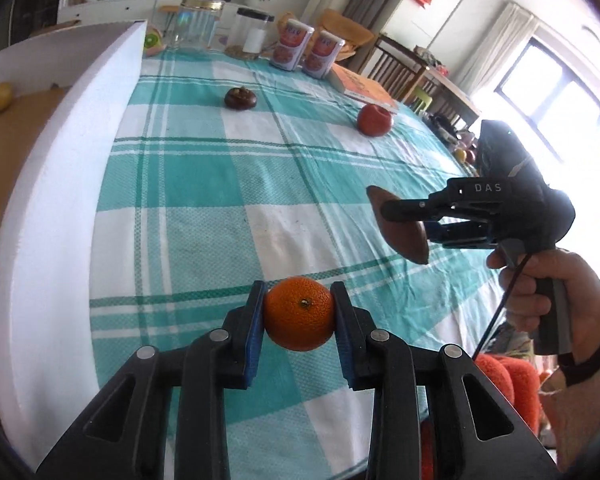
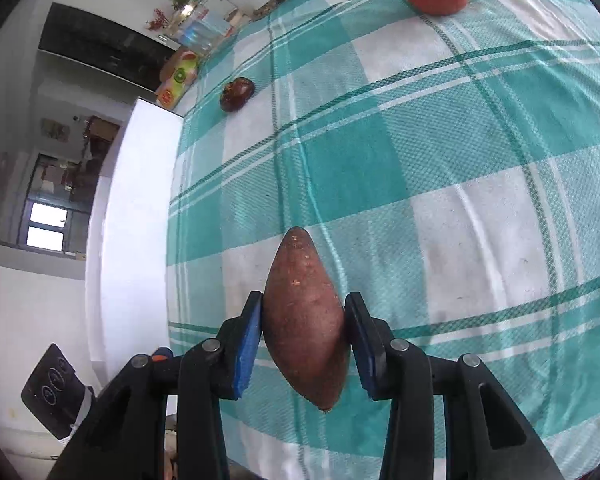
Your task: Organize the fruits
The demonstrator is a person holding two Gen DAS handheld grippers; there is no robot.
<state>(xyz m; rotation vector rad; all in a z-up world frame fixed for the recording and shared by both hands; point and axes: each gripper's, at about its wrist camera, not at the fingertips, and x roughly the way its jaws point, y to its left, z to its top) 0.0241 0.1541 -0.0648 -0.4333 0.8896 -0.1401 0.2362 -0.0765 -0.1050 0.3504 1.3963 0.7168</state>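
Orange fruit first: we see the left gripper (image 1: 299,314) clamped on a small orange (image 1: 299,313), 1 blue pad (image 1: 255,334) pressed against each side, the stem dimple facing the camera, the fruit held clear above the teal-and-white checked tablecloth (image 1: 204,184). To the right in the same view, the right gripper (image 1: 404,222) is held by a hand (image 1: 556,292) and squeezes a reddish-brown sweet potato (image 1: 400,224), also off the cloth. From the right wrist view we confirm it: right gripper (image 2: 304,328) closed on the sweet potato (image 2: 305,320), long axis running away from the camera, pointed tip forward. Resting on the cloth we count 2 more pieces: a dark mangosteen (image 1: 240,98) toward the far side and a red-orange persimmon-like fruit (image 1: 375,119) to its right, well apart from each other. A white foam box (image 1: 60,184) runs along the table's left edge; 1 yellow fruit (image 1: 0,97) sits inside at its far corner. At the far end stand 2 printed canisters (image 1: 306,49), a clear jar (image 1: 196,22), and a book (image 1: 364,86) near the red-orange fruit.
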